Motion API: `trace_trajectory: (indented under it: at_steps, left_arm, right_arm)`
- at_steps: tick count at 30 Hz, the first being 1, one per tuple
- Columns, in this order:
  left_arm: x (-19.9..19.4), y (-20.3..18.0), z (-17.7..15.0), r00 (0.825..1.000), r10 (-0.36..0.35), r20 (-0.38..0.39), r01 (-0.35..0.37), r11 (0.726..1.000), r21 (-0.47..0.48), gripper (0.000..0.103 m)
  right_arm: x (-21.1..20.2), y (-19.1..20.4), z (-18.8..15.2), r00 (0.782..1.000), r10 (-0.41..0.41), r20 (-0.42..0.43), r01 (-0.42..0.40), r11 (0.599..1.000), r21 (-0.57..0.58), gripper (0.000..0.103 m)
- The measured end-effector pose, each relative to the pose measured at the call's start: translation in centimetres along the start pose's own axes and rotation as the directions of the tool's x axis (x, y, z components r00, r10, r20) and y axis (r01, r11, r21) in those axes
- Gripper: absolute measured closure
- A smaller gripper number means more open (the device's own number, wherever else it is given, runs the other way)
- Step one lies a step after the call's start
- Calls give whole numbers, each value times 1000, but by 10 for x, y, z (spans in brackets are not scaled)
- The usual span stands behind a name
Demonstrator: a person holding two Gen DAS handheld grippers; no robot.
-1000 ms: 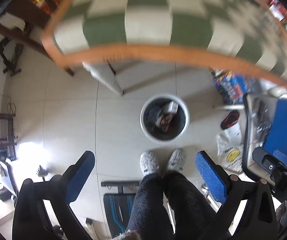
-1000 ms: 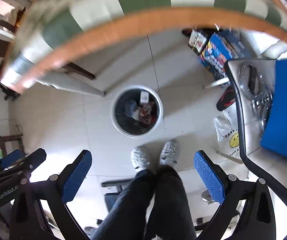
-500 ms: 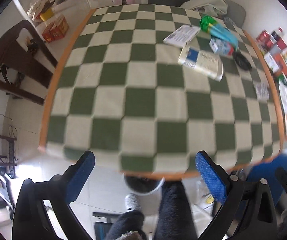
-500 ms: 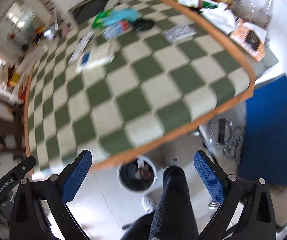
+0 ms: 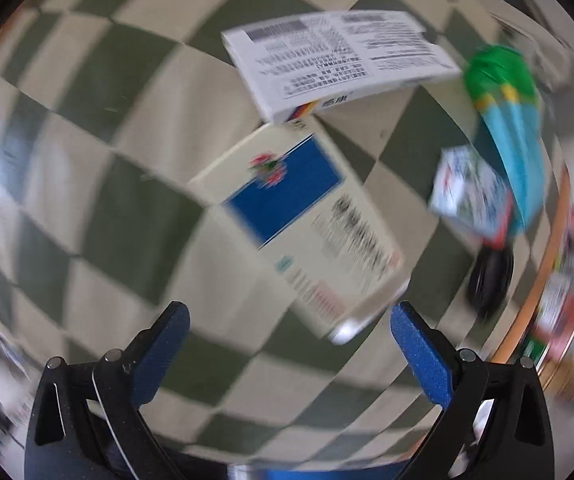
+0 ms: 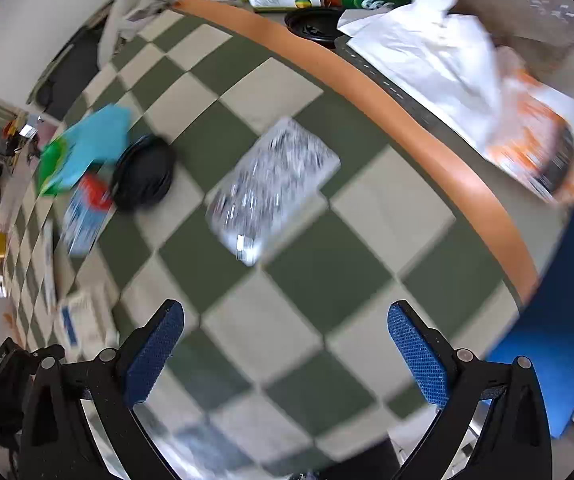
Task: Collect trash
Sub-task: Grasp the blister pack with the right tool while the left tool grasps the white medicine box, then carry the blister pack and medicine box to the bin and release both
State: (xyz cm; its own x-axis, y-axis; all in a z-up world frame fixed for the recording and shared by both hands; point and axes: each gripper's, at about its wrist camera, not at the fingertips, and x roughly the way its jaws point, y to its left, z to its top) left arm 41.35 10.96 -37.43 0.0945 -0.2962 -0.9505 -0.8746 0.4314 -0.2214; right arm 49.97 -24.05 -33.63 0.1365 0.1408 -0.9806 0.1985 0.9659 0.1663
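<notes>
Both tongs hover over the green-and-cream checked tabletop (image 6: pixel 299 300), both spread wide, nothing held. Left tongs (image 5: pixel 285 338): cream box with a blue panel (image 5: pixel 307 228) lies flat just ahead, its near corner between the blue pads (image 5: pixel 421 356), contact can't tell. Beyond it a white printed box (image 5: pixel 339 60), touching or overlapping its far end. Ahead to the right a small crumpled carton (image 5: pixel 469 192), a green-and-teal packet (image 5: pixel 515 120), a black round lid (image 5: pixel 491 280); all blurred. Right tongs (image 6: pixel 285 336): a clear crinkled wrapper (image 6: pixel 273 186) lies ahead, well short of the fingertips. Ahead-left the same black lid (image 6: pixel 143 174), teal packet (image 6: pixel 87 144), small carton (image 6: pixel 87 216). Cream box (image 6: pixel 83 320) just beside the left finger. Orange tabletop edge (image 6: pixel 407 120) runs ahead-right, a white plastic bag (image 6: pixel 427 56) past it.
</notes>
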Motion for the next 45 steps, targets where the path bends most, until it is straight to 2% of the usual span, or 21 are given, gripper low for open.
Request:
trace_trajectory:
  at_steps: [3, 6, 9, 11, 12, 13, 14, 15, 16, 17, 18, 19, 21, 22, 24, 26, 27, 30, 36, 40, 45]
  left_arm:
    - [16, -4, 14, 1000, -12, -16, 11, 996, -83, 1]
    - [24, -6, 21, 999, 34, -4, -34, 993, -116, 2]
    - [23, -18, 16, 988, 143, 57, -141, 989, -37, 8]
    - [21, -33, 4, 969, 208, 135, -224, 967, 119, 8]
    - [22, -42, -7, 951, 252, 179, -290, 928, 235, 8]
    - [25, -50, -18, 932, 287, 220, -348, 876, 333, 8]
    - [27, -54, -29, 912, 321, 255, -403, 818, 410, 8]
    - [32, -56, -42, 889, 354, 291, -456, 746, 486, 8]
    - [36, -53, -54, 877, 368, 309, -480, 692, 539, 8]
    - [36, -48, -60, 877, 365, 313, -480, 678, 556, 8]
    - [37, -43, -63, 879, 366, 306, -477, 677, 560, 8]
    - [36, -36, -64, 888, 356, 291, -460, 694, 554, 8]
    - [35, -23, -57, 913, 333, 236, -408, 759, 507, 8]
    - [35, -15, -53, 928, 311, 205, -372, 802, 468, 8]
    - [33, -4, -49, 947, 269, 177, -320, 855, 408, 10]
    - [32, -2, -47, 956, 233, 175, -284, 880, 379, 21]
    - [30, -3, -49, 955, 228, 188, -285, 878, 384, 29]
    - [30, -11, -60, 944, 244, 220, -320, 833, 451, 29]
    - [23, -23, -90, 918, 248, 310, -384, 750, 538, 29]
    - [5, -24, -108, 919, 217, 328, -374, 741, 557, 29]
    - [-11, -19, -114, 923, 186, 338, -360, 731, 579, 29]
  right_arm:
    - [26, 0, 32, 1000, 2, -31, -1, 999, 46, 0]
    - [47, -1, 55, 998, 18, -63, -11, 995, 100, 0]
    - [66, 2, 72, 996, 28, -86, -15, 990, 140, 0]
    - [80, 5, 78, 994, 36, -107, -19, 987, 159, 0]
    - [83, 8, 79, 994, 24, -110, -7, 988, 156, 2]
    - [84, 14, 81, 995, 4, -101, 10, 991, 136, 3]
    - [86, 21, 82, 995, -13, -100, 24, 994, 110, 3]
    - [87, 26, 84, 995, -34, -96, 42, 995, 88, 7]
    - [88, 33, 83, 994, -74, -86, 79, 995, 54, 14]
    - [88, 40, 82, 991, -114, -74, 116, 993, 15, 18]
    - [88, 50, 79, 990, -136, -46, 134, 990, -47, 26]
    - [87, 58, 76, 992, -129, -18, 126, 987, -101, 30]
    - [87, 73, 67, 993, -117, 4, 115, 970, -216, 34]
    - [87, 79, 63, 994, -109, 9, 108, 958, -267, 36]
    - [86, 89, 54, 995, -100, 28, 104, 921, -376, 41]
    - [82, 96, 47, 994, -101, 45, 110, 886, -451, 48]
    - [79, 97, 43, 993, -101, 54, 115, 873, -474, 53]
    - [81, 100, 37, 997, -73, 1, 64, 864, -499, 54]
    - [85, 86, 38, 998, 13, -69, -41, 904, -425, 55]
    - [76, 79, 35, 997, 55, -59, -73, 917, -392, 56]
    - [47, 65, 22, 995, 95, -34, -100, 911, -400, 56]
